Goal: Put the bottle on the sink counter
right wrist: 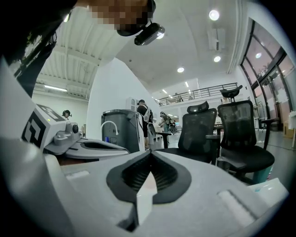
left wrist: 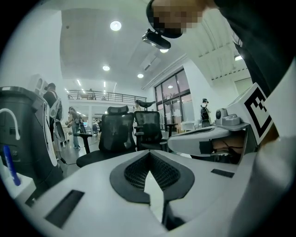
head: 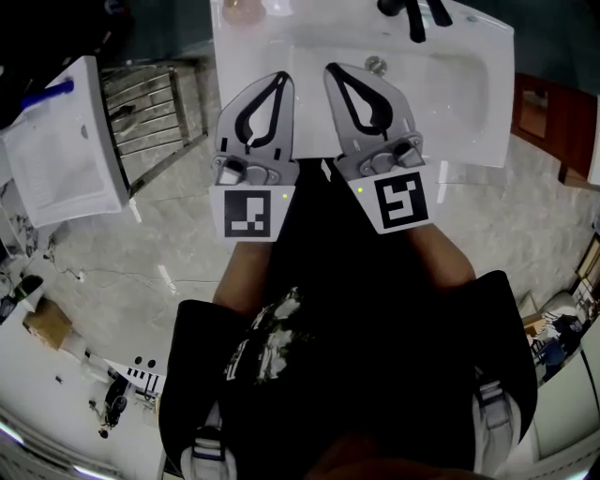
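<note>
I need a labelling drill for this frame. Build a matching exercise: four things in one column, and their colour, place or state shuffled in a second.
Things:
1. left gripper
2. faucet
3. sink ahead of the grippers
4. slatted rack

Descriptions:
A. white
B. on the floor, left of that sink
C. jaws shut, nothing between them
D. black, at the sink's far edge

Pairs: 1-C; 2-D; 3-A; 4-B
</note>
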Available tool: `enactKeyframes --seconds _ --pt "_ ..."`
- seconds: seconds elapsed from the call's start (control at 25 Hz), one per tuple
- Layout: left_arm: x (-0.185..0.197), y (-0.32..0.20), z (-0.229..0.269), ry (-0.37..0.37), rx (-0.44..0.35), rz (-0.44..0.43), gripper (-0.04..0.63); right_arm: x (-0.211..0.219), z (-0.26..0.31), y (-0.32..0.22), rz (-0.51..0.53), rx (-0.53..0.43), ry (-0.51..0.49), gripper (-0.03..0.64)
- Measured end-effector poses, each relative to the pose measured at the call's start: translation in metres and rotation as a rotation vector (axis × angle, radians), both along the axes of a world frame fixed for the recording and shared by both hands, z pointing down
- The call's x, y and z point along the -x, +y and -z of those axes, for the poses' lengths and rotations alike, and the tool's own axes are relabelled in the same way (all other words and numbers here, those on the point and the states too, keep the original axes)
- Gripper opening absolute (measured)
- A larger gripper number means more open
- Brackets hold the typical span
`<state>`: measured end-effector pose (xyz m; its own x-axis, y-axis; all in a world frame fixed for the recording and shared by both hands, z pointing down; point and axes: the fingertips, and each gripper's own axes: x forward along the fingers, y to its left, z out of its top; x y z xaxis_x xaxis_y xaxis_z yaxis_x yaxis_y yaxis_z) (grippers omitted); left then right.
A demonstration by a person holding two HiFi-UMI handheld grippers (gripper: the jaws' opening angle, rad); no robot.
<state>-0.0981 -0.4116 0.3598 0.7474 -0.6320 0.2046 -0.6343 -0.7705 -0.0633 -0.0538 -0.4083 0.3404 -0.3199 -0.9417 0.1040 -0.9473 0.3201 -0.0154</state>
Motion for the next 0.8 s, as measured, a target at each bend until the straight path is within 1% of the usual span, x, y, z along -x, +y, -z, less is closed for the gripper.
enactKeyframes --seconds 0.24,0.4,0.6,0.8 --pt "0.0 0.022 0.027 0.018 -0.04 -0.041 0.014 -0.007 0.024 0.03 -0.078 -0.027 0.009 -0.006" --pt "0.002 0.032 0.044 0.044 -0.058 -0.056 0.014 -0.007 0.041 0.043 -0.1 -0.061 0.026 -0.006" --pt "0.004 0.045 0.068 0.094 -0.077 -0.063 0.014 -0.008 0.06 0.058 -0.125 -0.074 0.032 -0.006" --pt "0.007 0.053 0.086 0.117 -0.109 -0.073 0.014 -0.004 0.078 0.07 -0.134 -0.099 0.045 -0.006"
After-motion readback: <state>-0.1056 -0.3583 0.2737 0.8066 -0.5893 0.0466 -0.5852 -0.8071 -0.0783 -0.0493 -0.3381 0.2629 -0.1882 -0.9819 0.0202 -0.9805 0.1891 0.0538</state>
